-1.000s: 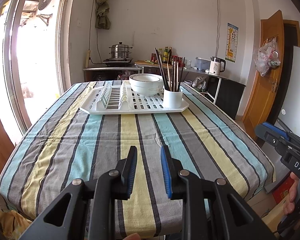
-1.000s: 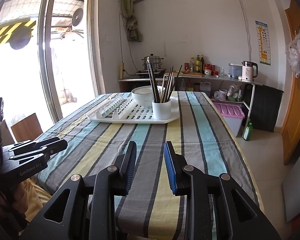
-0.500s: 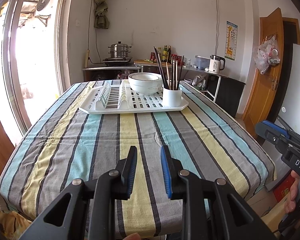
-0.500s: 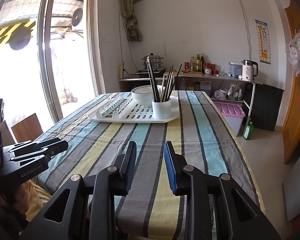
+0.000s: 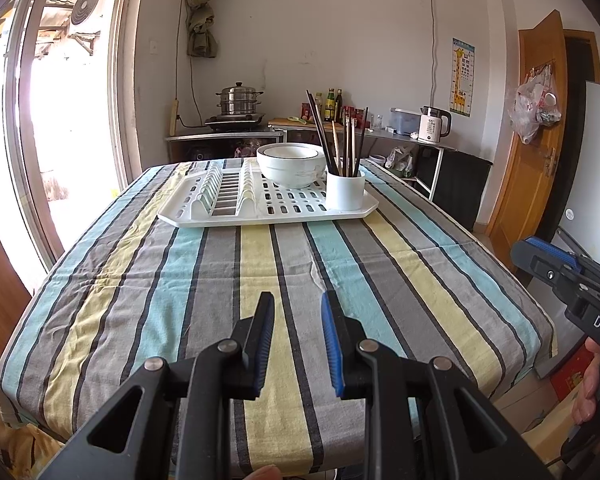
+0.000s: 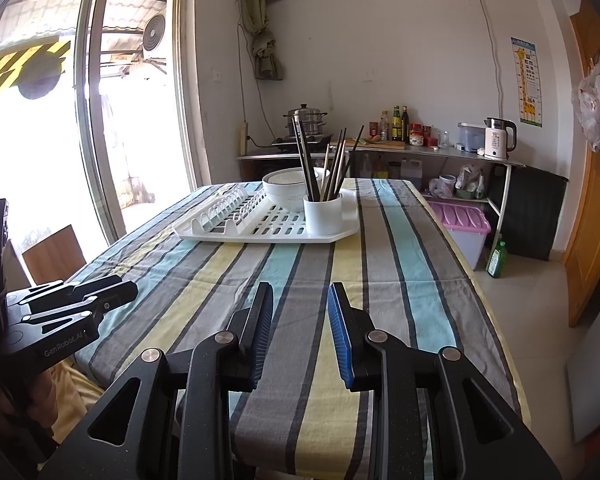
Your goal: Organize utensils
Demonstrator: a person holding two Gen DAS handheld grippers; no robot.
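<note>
A white drying rack (image 5: 228, 216) (image 6: 260, 234) lies at the far end of the striped table. On it stands a white cup (image 5: 345, 196) (image 6: 322, 216) with several chopsticks (image 5: 346, 144) (image 6: 328, 168) upright in it, next to stacked white bowls (image 5: 291, 165) (image 6: 286, 188). My left gripper (image 5: 296, 304) is open and empty above the near table edge. My right gripper (image 6: 300, 294) is open and empty, also near the front edge. Each gripper shows at the side of the other's view.
The striped tablecloth (image 5: 276, 264) covers the table. A counter (image 6: 380, 152) with a steamer pot, bottles and a kettle stands behind. A pink-lidded bin (image 6: 460, 220) and a green bottle (image 6: 496, 256) are on the floor at right. A glass door is at left.
Both grippers have moved slightly forward toward the rack; the rack and cup look a little nearer. Both stay open.
</note>
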